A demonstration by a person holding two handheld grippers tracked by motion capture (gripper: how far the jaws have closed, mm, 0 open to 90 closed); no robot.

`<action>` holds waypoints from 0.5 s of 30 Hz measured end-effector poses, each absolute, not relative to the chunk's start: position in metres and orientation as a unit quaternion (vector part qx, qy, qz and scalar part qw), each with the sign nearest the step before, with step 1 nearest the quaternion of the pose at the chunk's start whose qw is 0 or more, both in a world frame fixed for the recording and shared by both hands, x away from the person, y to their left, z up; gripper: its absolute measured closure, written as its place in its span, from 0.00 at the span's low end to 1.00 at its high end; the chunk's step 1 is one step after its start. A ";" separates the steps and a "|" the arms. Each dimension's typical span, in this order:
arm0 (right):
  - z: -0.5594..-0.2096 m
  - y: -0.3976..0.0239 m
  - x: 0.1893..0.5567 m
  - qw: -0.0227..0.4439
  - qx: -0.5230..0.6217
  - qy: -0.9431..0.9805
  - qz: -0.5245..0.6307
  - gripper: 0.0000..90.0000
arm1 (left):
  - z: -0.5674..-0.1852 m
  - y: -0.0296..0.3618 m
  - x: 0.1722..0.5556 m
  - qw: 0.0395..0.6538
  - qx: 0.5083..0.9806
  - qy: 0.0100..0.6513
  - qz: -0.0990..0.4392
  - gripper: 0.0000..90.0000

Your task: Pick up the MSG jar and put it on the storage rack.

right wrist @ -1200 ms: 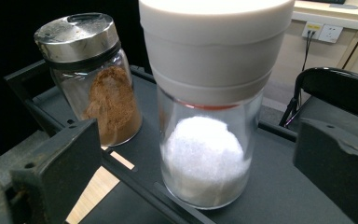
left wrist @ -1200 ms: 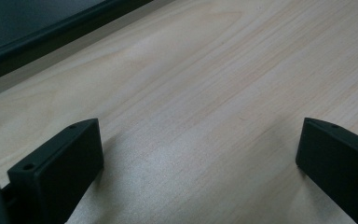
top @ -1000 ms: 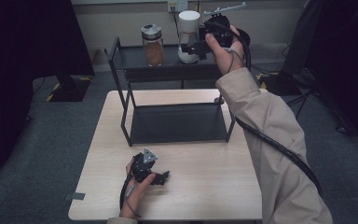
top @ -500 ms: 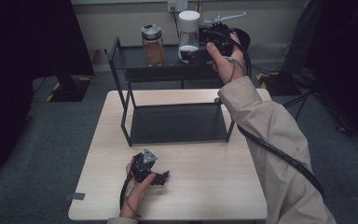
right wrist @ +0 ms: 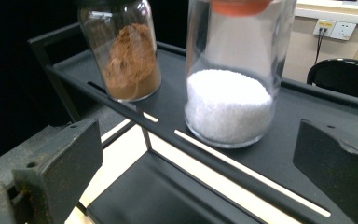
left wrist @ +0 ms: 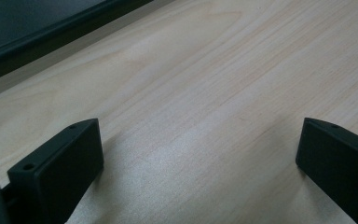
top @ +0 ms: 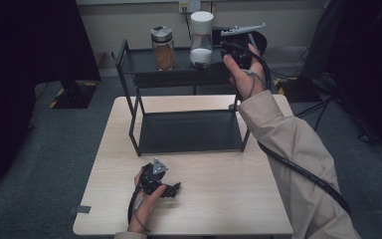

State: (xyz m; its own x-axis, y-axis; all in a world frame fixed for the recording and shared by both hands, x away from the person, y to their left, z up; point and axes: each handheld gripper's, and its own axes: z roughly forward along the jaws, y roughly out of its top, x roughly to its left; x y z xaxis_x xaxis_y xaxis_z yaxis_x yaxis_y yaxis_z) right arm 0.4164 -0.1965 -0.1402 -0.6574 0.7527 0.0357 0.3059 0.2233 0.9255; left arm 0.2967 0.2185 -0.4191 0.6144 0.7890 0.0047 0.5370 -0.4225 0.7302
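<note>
Shelf-top white jar (right wrist: 230, 88), lid cropped; right claw (right wrist: 200, 154) and left claw (left wrist: 200, 154) gape empty.

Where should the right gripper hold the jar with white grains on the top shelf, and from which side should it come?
Probably the jar of white grains is best gripped on its straight glass wall above the grains, from the front, where the open right gripper faces it. It stands upright, and the brown-powder jar beside it leaves a gap.

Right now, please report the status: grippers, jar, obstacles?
Right gripper open, just short of the white-powder jar, nothing held. Left gripper open, resting on the table. Brown-powder jar stands close beside it.
</note>
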 end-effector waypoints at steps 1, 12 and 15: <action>-0.141 -0.197 0.415 0.217 0.353 0.751 0.514 0.00 | -0.419 0.218 0.297 0.356 0.825 0.402 0.177 0.00; -0.156 -0.201 0.403 0.212 0.341 0.754 0.520 0.00 | -0.419 0.219 0.297 0.357 0.825 0.402 0.177 0.00; -0.165 -0.202 0.398 0.206 0.336 0.755 0.524 0.00 | -0.419 0.219 0.297 0.357 0.825 0.402 0.177 0.00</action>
